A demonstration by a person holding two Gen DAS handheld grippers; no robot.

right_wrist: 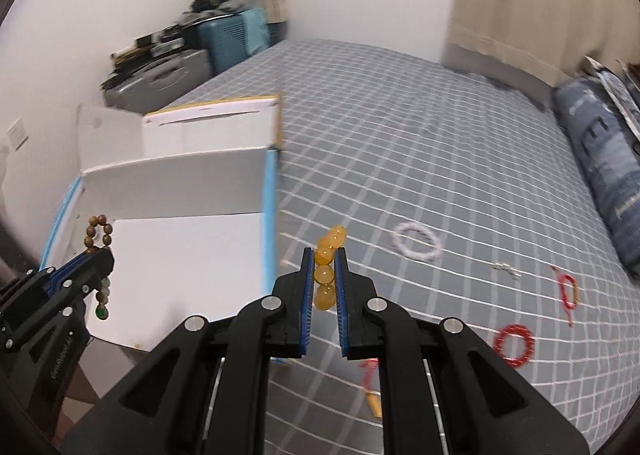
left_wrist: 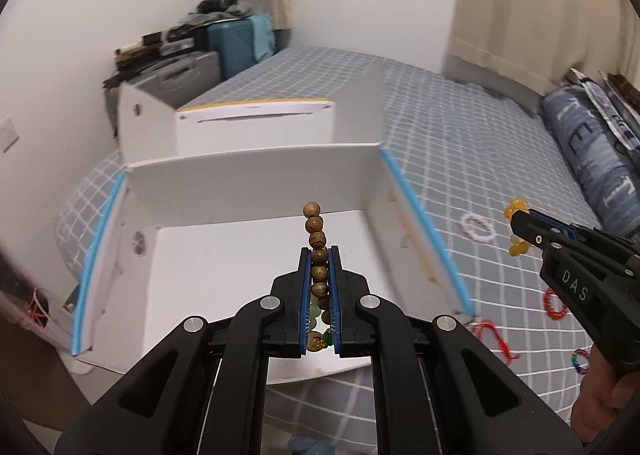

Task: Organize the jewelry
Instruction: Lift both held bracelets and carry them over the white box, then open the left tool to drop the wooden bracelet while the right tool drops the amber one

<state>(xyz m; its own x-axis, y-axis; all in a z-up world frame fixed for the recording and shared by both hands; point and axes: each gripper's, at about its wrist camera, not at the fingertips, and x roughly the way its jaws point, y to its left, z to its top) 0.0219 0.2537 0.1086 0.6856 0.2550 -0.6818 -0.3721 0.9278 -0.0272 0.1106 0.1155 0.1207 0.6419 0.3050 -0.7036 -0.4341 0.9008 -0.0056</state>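
My left gripper [left_wrist: 320, 251] is shut on a brown wooden bead bracelet [left_wrist: 317, 241] with pale and green beads at its lower end. It hangs over the floor of an open white cardboard box [left_wrist: 224, 255] with blue edges on the bed. In the right wrist view that gripper [right_wrist: 98, 255] and its wooden bracelet [right_wrist: 107, 229] show at the left, over the box [right_wrist: 188, 255]. My right gripper [right_wrist: 324, 253] is shut on a yellow bead bracelet [right_wrist: 325, 275], above the checked sheet just right of the box's right wall. From the left wrist view it [left_wrist: 520, 223] sits at the right.
On the grey checked sheet lie a white bracelet [right_wrist: 416, 243], a red bead bracelet [right_wrist: 514, 345], a red cord bracelet [right_wrist: 568, 291], a small silver piece [right_wrist: 506, 269] and another red cord [right_wrist: 370, 375]. A blue pillow [right_wrist: 600, 159] lies at the right. Suitcases [right_wrist: 160, 71] stand by the far wall.
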